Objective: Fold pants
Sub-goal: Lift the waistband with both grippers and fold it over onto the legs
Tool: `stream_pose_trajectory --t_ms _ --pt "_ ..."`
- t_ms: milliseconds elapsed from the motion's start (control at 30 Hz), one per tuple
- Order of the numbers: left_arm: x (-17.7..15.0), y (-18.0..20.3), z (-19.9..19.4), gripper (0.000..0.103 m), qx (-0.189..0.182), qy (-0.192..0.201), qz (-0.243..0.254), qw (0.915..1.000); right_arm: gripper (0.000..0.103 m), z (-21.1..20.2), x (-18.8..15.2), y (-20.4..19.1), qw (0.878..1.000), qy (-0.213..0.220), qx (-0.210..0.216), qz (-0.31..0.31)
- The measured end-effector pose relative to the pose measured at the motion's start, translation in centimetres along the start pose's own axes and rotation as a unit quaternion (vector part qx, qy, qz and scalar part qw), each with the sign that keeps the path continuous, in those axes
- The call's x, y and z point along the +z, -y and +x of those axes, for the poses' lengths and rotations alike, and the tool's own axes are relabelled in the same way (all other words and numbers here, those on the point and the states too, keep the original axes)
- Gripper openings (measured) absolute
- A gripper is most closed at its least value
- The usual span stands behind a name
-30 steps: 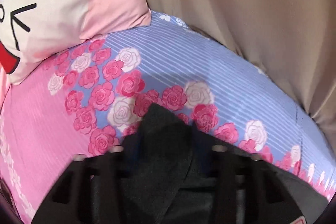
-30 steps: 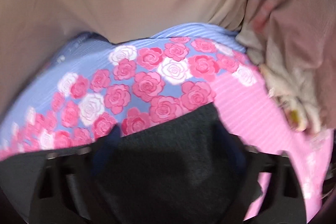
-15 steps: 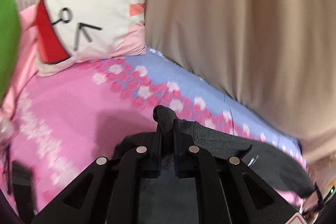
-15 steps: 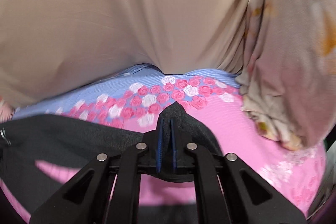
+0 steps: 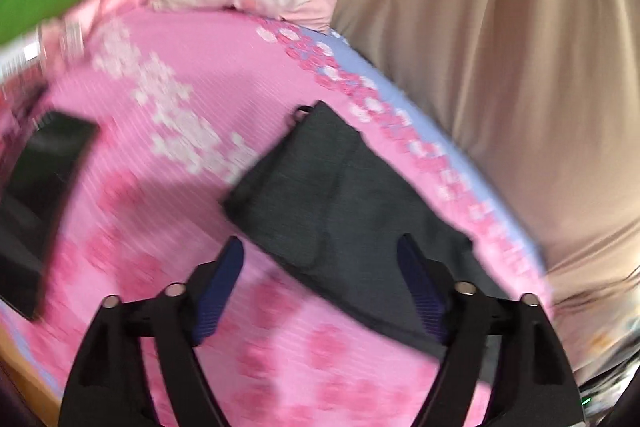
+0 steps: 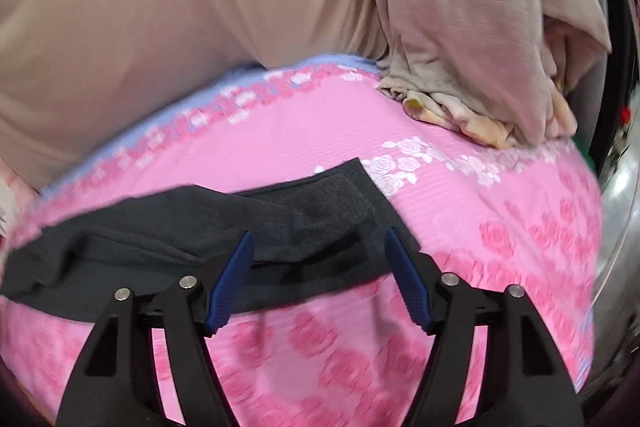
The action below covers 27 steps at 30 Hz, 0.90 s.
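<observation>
Both jaws opening, nothing between them: my left tool [image 5: 320,291] and right tool [image 6: 316,279] hang above the folded dark grey fabric pants [image 6: 224,227], lying on the pink rose-print bed [image 6: 460,227].

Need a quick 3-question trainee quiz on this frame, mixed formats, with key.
1. True or false: the left gripper is clamped on the dark pants.
2. What lies on the pink rose bedsheet at the left edge of the left wrist view? A) black flat object B) white mug C) blue towel
3. Fill in: in the right wrist view, the right gripper has its jaws ____, and the pads press on nothing.

Key: 1 false, jaws are opening, pants lie on the sheet. 2 A. 3 opening.
</observation>
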<state>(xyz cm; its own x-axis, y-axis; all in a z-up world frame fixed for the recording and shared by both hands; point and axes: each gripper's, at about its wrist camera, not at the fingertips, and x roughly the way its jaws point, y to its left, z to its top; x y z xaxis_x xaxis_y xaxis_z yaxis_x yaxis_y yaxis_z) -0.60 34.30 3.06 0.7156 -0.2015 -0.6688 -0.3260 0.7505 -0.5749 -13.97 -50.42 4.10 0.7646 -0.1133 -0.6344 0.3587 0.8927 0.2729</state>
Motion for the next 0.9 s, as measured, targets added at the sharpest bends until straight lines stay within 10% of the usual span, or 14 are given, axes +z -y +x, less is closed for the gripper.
stream_pose_trajectory --t_ms 200,233,300,633,900 --pt "0.7 -0.9 4.4 0.078 -0.019 -0.037 -0.096 0.9944 0.071 0.3 -2.3 -2.3 0.999 -0.017 0.039 0.013" --pt "0.9 -0.9 5.0 0.067 -0.036 -0.045 -0.106 0.9928 0.071 0.4 -2.7 -2.5 0.999 -0.021 0.041 0.013" --pt "1.5 -0.3 5.4 0.006 -0.034 -0.055 -0.089 0.9939 0.071 0.8 -3.3 -3.0 0.999 -0.027 0.040 0.010" --pt "2.7 -2.2 4.8 0.006 0.004 -0.060 -0.079 0.9950 0.071 1.3 -2.5 -2.6 0.980 -0.052 0.154 0.113" --pt "3.0 -2.7 5.3 0.006 0.014 -0.063 -0.079 0.9948 0.071 5.2 0.7 -0.3 0.987 -0.069 0.005 0.147"
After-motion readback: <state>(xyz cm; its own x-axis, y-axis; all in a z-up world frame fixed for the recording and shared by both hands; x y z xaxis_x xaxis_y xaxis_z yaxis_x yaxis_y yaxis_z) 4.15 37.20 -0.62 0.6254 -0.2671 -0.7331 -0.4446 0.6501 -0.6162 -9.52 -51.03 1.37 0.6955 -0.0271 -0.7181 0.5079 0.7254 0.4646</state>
